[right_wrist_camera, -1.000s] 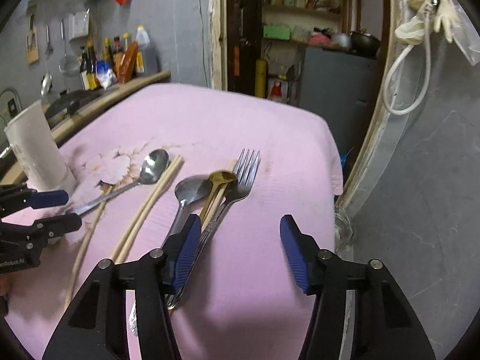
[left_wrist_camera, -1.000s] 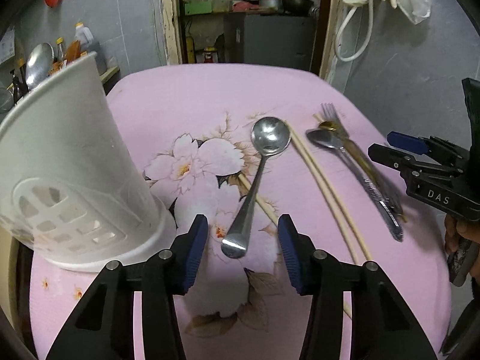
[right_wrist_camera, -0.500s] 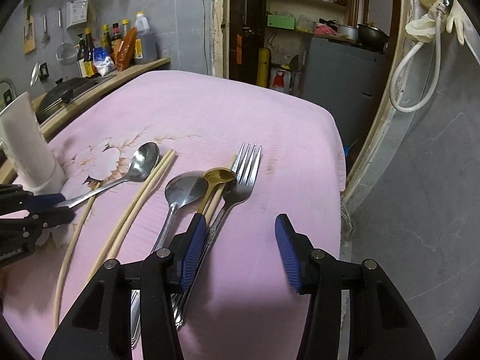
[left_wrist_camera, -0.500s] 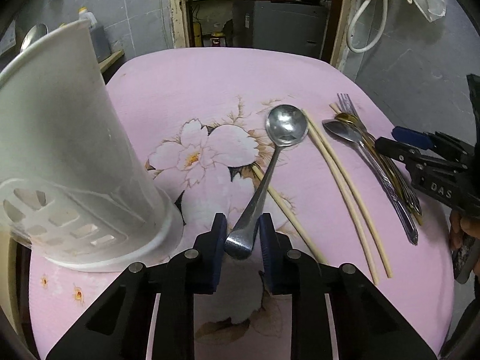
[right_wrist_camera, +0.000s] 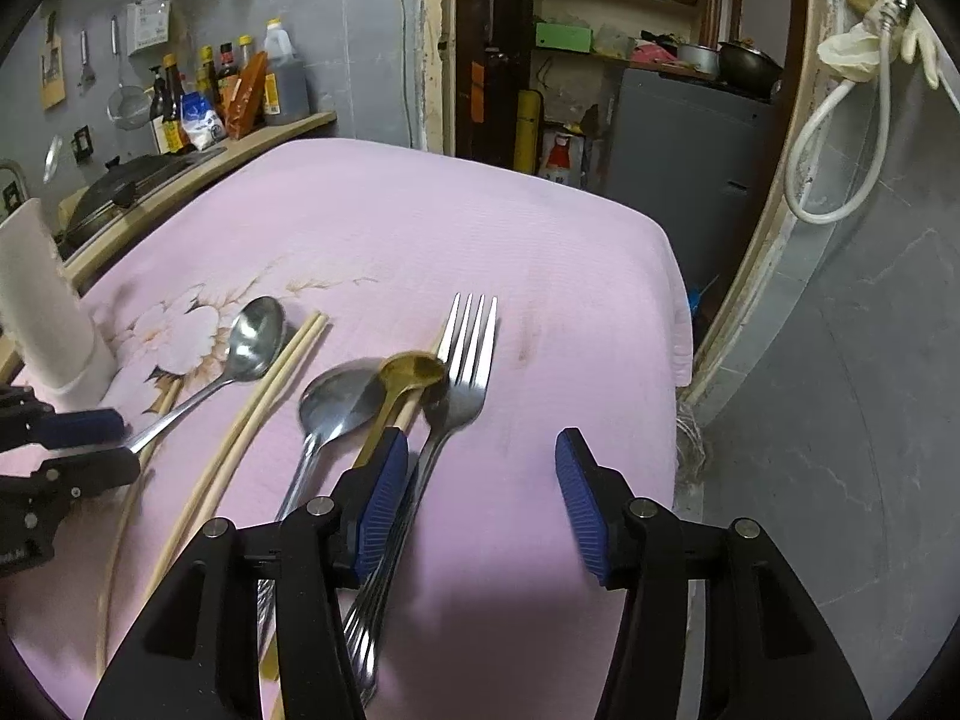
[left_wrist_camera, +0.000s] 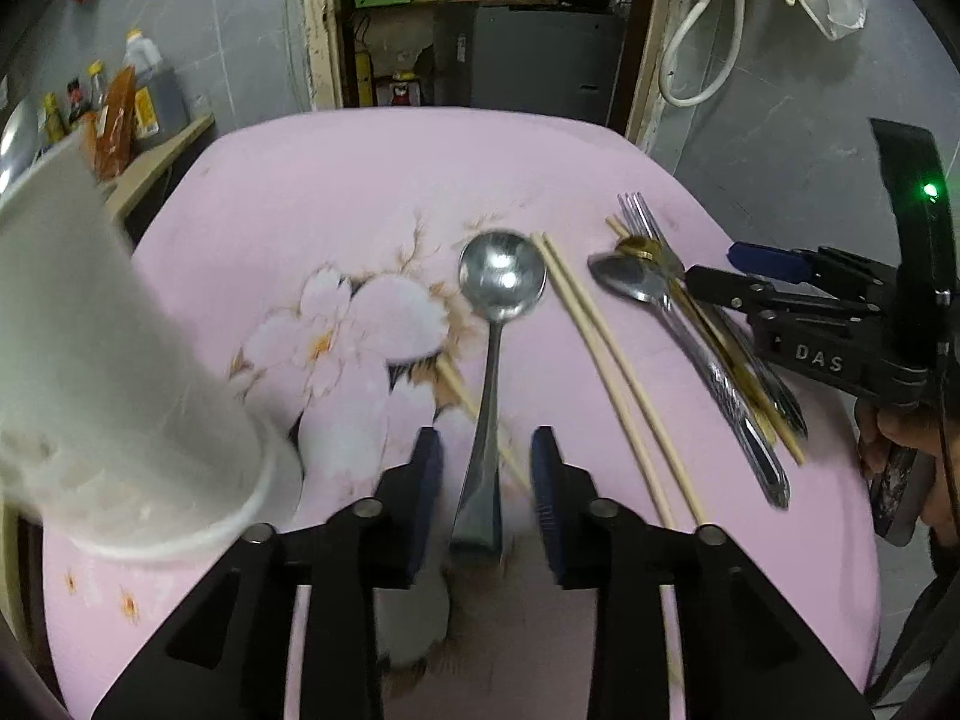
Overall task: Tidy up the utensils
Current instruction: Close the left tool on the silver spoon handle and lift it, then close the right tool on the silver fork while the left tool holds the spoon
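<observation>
A large silver spoon lies on the pink cloth, handle end between the fingers of my left gripper, which is open with a gap each side. The white utensil holder stands at its left. A pair of chopsticks, a silver spoon, a gold spoon and a fork lie to the right. In the right wrist view my right gripper is open and empty just above the fork, gold spoon and silver spoon. The large spoon and holder show at left.
The table wears a pink flowered cloth; its right edge drops off near a grey wall. A counter with bottles and a pan runs behind the left side. One more chopstick lies under the large spoon's handle.
My left gripper closed around the large spoon's handle, then opened again; the spoon now points straight ahead. The right gripper moved slightly nearer to the fork and spoons.
</observation>
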`<act>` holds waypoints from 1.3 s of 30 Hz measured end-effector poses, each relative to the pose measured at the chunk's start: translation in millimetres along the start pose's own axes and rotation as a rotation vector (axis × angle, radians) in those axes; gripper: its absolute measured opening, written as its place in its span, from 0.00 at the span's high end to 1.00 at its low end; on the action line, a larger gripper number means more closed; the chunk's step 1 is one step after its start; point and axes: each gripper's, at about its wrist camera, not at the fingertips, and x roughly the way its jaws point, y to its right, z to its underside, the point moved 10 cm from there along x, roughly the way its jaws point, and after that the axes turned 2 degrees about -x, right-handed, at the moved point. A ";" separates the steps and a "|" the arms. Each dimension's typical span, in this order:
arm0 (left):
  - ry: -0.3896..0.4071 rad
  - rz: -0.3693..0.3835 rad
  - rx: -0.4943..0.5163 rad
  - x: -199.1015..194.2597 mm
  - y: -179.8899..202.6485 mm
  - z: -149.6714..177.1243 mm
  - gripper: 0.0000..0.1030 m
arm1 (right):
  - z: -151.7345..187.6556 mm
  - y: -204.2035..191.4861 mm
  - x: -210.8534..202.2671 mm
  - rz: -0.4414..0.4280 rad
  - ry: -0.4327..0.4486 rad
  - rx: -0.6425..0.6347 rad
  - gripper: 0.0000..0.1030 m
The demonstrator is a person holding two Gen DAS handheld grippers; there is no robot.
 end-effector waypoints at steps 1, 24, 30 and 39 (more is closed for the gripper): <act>0.009 -0.008 0.011 2.0 0.2 -3.9 0.68 | -2.0 1.1 4.0 -0.006 -0.007 -0.002 0.52; 0.012 -0.057 0.094 67.2 -4.0 -52.9 0.52 | -11.6 7.4 24.0 -0.049 -0.019 0.012 0.48; 0.024 -0.016 0.040 62.8 -9.4 -54.8 0.63 | -16.1 4.9 29.1 -0.018 -0.041 -0.012 0.47; 0.044 0.044 -0.026 55.4 -11.7 -58.0 0.63 | -24.5 5.5 42.6 0.032 -0.093 -0.001 0.46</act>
